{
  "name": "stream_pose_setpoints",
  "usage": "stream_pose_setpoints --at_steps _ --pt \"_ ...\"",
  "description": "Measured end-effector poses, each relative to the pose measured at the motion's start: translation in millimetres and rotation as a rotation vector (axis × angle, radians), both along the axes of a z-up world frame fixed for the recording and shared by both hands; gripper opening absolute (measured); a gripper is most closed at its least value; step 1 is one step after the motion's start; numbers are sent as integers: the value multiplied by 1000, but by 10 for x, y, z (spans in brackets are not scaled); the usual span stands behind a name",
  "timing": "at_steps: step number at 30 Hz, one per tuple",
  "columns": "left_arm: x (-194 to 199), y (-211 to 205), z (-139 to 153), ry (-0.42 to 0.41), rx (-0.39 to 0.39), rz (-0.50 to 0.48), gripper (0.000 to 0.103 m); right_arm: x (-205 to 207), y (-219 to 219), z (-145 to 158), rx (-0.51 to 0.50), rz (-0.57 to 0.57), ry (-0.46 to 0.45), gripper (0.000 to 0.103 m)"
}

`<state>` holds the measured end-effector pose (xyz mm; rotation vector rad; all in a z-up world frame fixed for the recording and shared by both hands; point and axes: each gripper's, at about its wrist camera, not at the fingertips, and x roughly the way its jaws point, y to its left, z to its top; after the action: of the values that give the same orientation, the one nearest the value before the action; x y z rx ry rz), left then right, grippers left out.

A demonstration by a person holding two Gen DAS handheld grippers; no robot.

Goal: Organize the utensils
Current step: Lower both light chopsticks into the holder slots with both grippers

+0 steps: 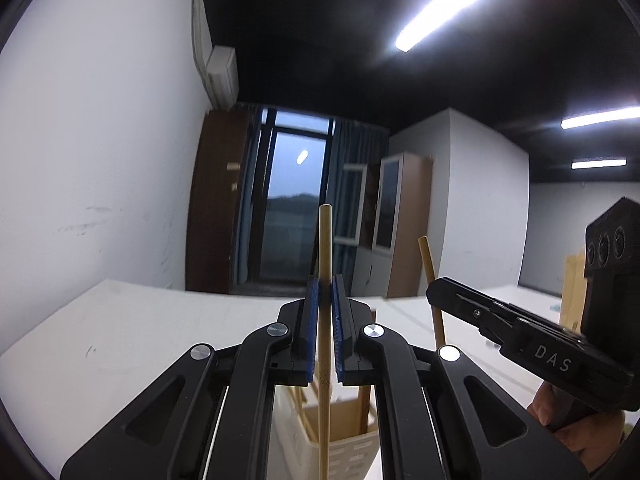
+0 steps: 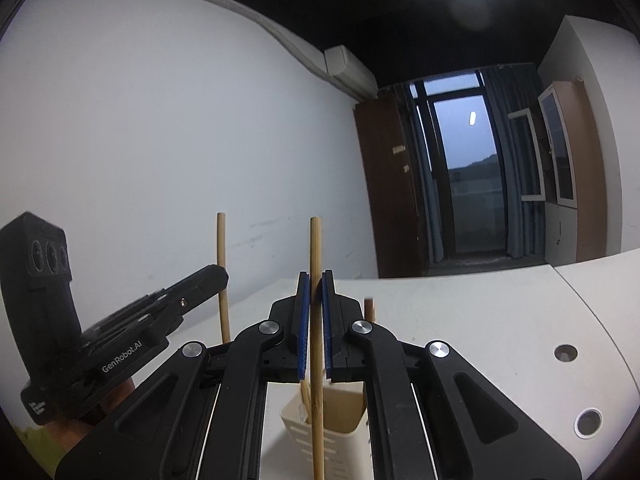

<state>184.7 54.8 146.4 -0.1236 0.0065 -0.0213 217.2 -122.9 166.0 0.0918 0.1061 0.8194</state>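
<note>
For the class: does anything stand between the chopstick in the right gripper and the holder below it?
Nothing visible does. The right gripper holds its chopstick upright over the holder, which already has sticks inside but shows open room.

Two grippers are seen, the left gripper [image 1: 325, 320] and the right gripper [image 2: 315, 320]. Two bamboo chopsticks [image 1: 325, 240] [image 1: 430, 276] are counted at centre frame. One slotted cream utensil holder [image 2: 340, 432] is seen at bottom centre, on one white table [image 2: 480, 320].

Black tongs [image 1: 325, 328] w/ blue pads [image 1: 313, 330]
</note>
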Motion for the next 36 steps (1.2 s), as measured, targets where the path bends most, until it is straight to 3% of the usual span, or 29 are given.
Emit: stream_pose_setpoints --at_steps 7,17,24,36 --pt "-111 -74 109 -183 2 42 6 14 -99 125 136 -8 -112 7" --pt "-120 -193 69 -331 13 68 6 77 -114 146 267 -43 -231 7" --pt "124 -180 -31 -283 16 79 6 230 -33 66 280 -52 -265 7" --pt "224 -128 -165 -170 45 71 6 316 100 -134 150 -44 -206 7"
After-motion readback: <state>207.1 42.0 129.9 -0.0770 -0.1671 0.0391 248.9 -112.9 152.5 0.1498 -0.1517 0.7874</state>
